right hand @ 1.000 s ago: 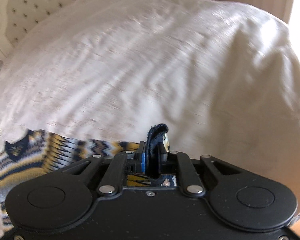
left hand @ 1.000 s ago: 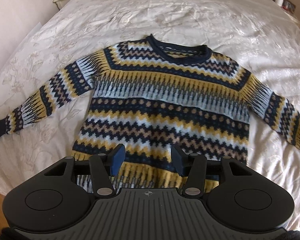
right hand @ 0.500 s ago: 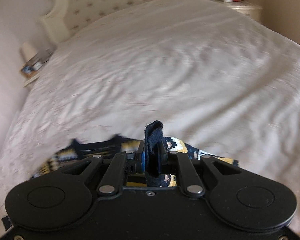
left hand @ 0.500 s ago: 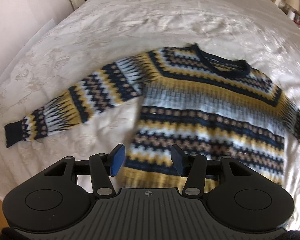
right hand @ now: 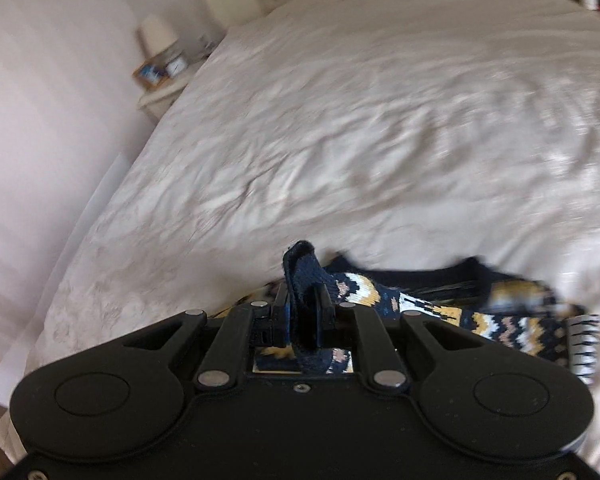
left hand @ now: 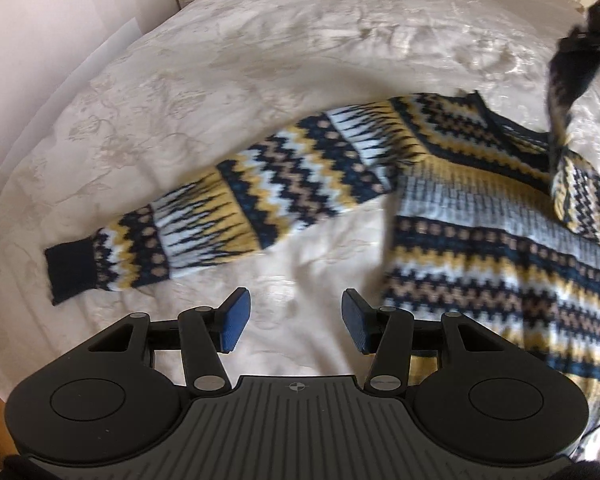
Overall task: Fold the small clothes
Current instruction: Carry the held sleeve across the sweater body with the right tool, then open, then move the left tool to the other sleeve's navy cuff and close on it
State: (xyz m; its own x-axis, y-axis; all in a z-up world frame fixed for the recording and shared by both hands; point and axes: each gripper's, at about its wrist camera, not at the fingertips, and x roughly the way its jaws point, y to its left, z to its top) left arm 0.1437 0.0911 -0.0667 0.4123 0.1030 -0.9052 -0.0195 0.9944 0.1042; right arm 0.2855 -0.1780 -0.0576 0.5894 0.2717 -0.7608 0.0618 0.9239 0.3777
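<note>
Two grippers work over a patterned sweater (left hand: 480, 240) lying flat on a cream bed (left hand: 260, 60). Clamped on the dark cuff (right hand: 300, 268) of one sleeve, the right gripper (right hand: 304, 320) holds that sleeve lifted above the sweater's body. Empty, with jaws apart, the left gripper (left hand: 294, 320) hangs above bare bedding. Nearest it is the other sleeve (left hand: 240, 208), lying ahead and stretching leftward to its cuff (left hand: 70, 266), long axis crosswise to the gripper. No brand, label or readable writing shows.
</note>
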